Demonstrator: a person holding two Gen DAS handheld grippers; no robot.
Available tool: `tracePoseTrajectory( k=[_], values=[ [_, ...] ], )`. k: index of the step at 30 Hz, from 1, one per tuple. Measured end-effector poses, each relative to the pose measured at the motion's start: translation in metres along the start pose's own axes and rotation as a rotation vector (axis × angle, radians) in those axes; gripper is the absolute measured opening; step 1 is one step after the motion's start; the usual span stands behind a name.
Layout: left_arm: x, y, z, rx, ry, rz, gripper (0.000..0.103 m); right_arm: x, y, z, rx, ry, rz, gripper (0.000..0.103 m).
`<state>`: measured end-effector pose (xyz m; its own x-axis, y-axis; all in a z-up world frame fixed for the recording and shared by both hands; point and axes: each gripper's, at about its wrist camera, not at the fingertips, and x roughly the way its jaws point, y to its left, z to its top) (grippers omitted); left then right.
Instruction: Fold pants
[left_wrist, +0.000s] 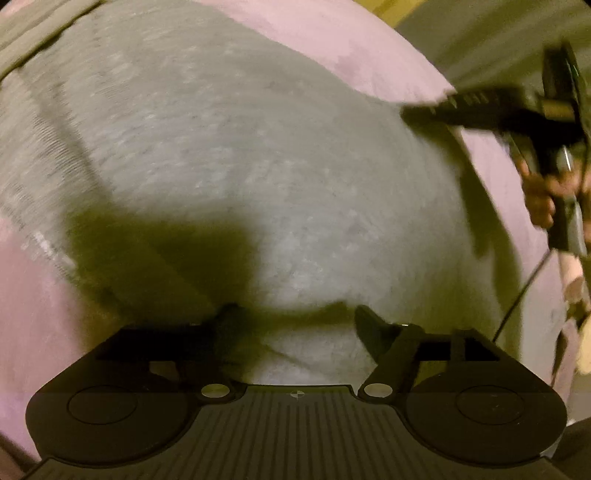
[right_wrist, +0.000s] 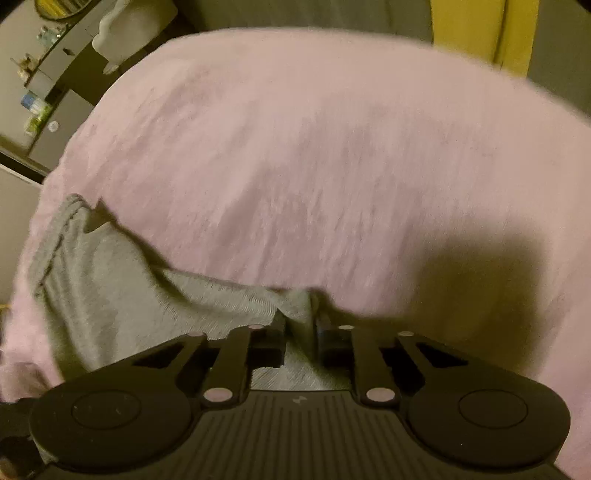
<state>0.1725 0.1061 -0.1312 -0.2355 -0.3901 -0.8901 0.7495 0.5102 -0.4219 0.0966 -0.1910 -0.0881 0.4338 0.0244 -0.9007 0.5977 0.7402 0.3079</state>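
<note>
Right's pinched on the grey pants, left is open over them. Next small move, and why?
Probably lower the open left gripper onto the grey pants and pinch: right gripper is shut on a cloth edge, but left holds nothing above the pink sheet.

Looks like a home bedroom: bed w/ pink sheet (right_wrist: 295, 147), dresser (right_wrist: 55, 74) w/ small bottles & clutter, yellow curtain (right_wrist: 476, 26).

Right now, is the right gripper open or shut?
Shut on the grey pants. In its own wrist view the right gripper has its fingers drawn close, with a fold of the grey cloth pinched between them.
</note>
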Motion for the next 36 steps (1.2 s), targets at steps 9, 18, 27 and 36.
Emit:
tracePoseTrajectory(
  k=[9, 18, 27, 36],
  values=[
    [0.022, -0.063, -0.002, 0.201, 0.013, 0.182, 0.084, -0.044, 0.013, -0.020, -0.095, -0.274, -0.223, 0.054],
    [0.058, -0.136, 0.019, 0.138, -0.059, 0.247, 0.092, -0.133, -0.053, -0.149, 0.296, -0.491, 0.335, 0.096],
    [0.102, -0.205, 0.011, 0.297, -0.115, 0.435, 0.095, -0.098, -0.080, -0.250, 0.421, -0.136, 0.011, 0.096],
    [0.094, -0.200, -0.025, 0.357, -0.204, 0.528, 0.095, -0.122, -0.103, -0.303, 0.446, -0.132, -0.242, 0.096]
  ],
)
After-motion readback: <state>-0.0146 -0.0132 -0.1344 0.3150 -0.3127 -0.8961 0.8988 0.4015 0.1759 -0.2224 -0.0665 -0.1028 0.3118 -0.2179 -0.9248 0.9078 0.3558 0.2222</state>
